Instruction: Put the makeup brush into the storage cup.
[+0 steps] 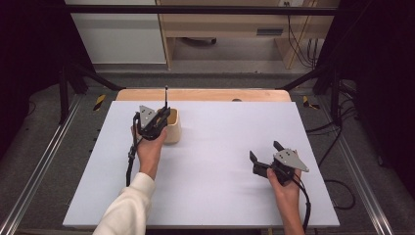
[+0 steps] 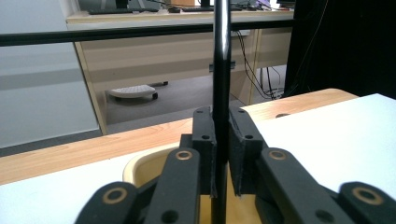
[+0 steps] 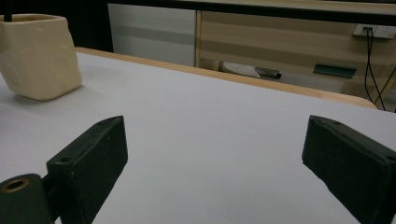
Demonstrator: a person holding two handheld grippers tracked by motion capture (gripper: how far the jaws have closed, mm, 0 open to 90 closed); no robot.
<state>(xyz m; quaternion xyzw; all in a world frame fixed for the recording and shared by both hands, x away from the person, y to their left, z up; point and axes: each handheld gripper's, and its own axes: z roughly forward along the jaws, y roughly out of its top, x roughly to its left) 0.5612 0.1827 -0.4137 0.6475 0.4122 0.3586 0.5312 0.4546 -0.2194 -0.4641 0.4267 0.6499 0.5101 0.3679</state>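
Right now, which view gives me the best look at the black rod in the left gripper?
The left gripper view: the black rod stands upright between the closed jaws of the left gripper, over the cream cup. The high view shows it as a thin line above the cup. The right gripper view catches just a dark tip.

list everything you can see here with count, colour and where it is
pen: 1, black, upright between the left jaws, lower end inside the cup
cup: 1, cream, far left part of the mat
mat: 1, pale grey, covering the table
table: 1, light wood, far edge showing beyond the mat
left gripper: 1, black, shut on the pen over the cup
right gripper: 1, black, open, low over the mat at right
hands: 2, one on each gripper
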